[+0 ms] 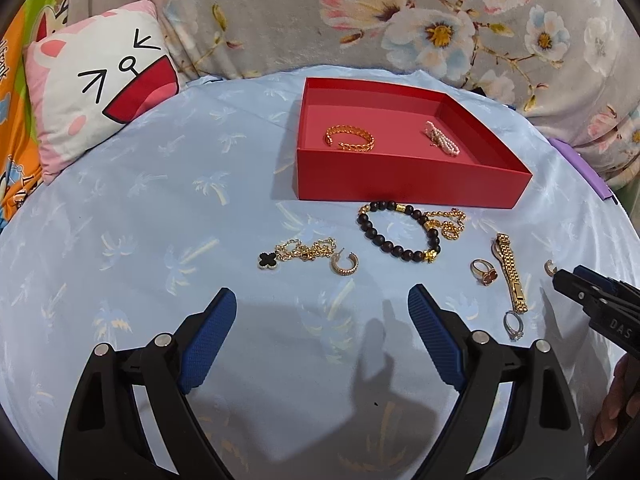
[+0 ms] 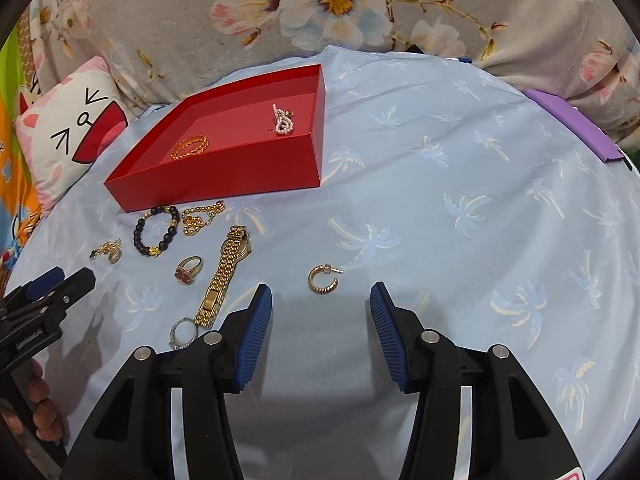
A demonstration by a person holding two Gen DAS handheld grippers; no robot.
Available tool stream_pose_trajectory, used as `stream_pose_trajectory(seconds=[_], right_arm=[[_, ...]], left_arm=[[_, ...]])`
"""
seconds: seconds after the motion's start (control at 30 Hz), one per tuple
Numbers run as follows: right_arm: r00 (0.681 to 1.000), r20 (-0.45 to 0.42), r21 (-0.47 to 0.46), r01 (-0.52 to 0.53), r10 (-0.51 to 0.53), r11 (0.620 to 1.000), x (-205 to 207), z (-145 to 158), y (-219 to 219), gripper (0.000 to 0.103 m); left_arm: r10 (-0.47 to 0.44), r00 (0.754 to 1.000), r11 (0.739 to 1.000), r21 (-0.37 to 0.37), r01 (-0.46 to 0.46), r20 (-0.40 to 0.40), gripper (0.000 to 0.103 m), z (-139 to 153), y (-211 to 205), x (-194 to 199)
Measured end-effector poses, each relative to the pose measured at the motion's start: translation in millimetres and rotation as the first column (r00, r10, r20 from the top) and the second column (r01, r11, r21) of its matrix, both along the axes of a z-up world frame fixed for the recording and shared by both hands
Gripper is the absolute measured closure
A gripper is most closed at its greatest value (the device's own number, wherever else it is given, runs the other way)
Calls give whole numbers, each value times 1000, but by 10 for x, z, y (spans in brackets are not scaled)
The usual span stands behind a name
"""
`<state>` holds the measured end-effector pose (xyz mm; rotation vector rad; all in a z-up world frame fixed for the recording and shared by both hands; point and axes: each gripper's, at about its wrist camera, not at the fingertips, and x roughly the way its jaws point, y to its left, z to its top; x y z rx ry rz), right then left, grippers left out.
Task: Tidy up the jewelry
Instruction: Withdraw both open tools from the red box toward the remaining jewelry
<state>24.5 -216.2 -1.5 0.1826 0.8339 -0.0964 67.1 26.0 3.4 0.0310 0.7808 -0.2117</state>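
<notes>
A red tray holds a gold chain bracelet and a pink pearl piece. In front of it on the blue cloth lie a black bead bracelet, a gold chain, a clover necklace, a gold hoop earring, a red-stone ring, a gold watch and a silver ring. My left gripper is open and empty. My right gripper is open just short of a second hoop earring.
A cat-face pillow lies at the left and a floral blanket behind the tray. A purple object sits at the cloth's right edge.
</notes>
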Motion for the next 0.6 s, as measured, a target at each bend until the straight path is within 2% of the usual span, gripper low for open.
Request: stream_pose_trajectory(seconds=[0.17,0.3,0.43,0.6], right_arm=[[1000,-13,4,0,0,1000,105,-26,19,61],[1000,17,17,-25,25,1000,79,22,66,61],[1000,3,-16,-23,23,1000,81,-3,131,61],[1000,18,26,-23,23,999,50,37,95,61]], left_arm=[[3,1000,1000,-12,-3,-7,18,-12,14,7],[8,1000,999,-35,-9,-17,18,-24,49,19],[9,1000,999,-47,-10,-21,18,-27,75,15],[34,999,998,-55,-35,-26,18,-25,138,16]])
